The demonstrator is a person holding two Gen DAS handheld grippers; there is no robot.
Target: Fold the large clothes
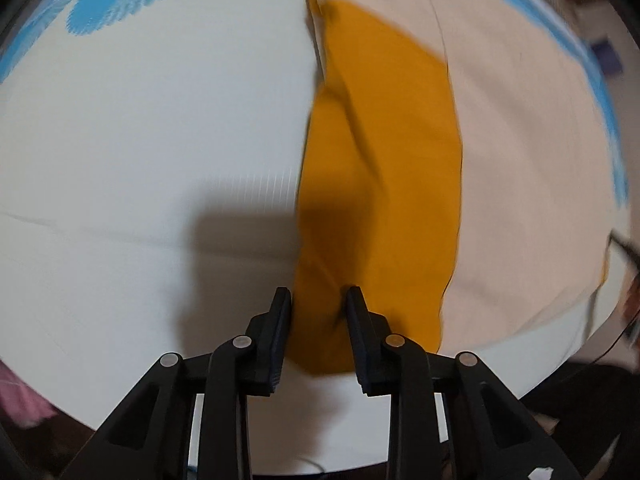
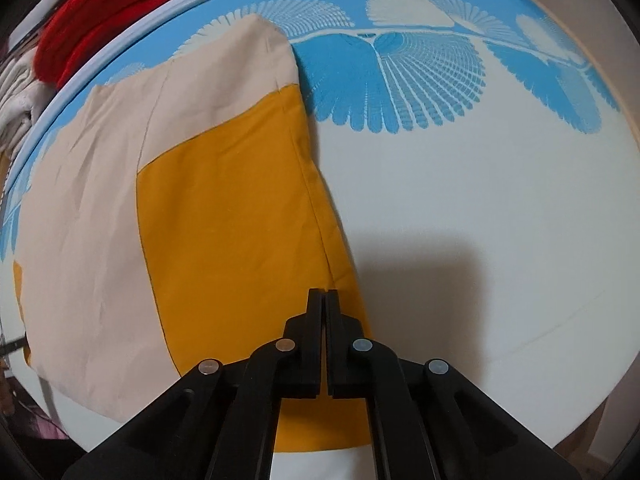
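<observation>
The orange-and-beige garment [image 1: 380, 168] lies between the parted fingers of the left gripper [image 1: 319, 294] (edge bunched); the right gripper [image 2: 325, 294] is pressed together above its hem.

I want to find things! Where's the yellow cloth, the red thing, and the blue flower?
yellow cloth [image 2: 232, 208]: right wrist view, middle of the yellow panel.
red thing [image 2: 108, 4]: right wrist view, top left, middle of the bundle.
blue flower [image 2: 400, 84]: right wrist view, its petals.
</observation>
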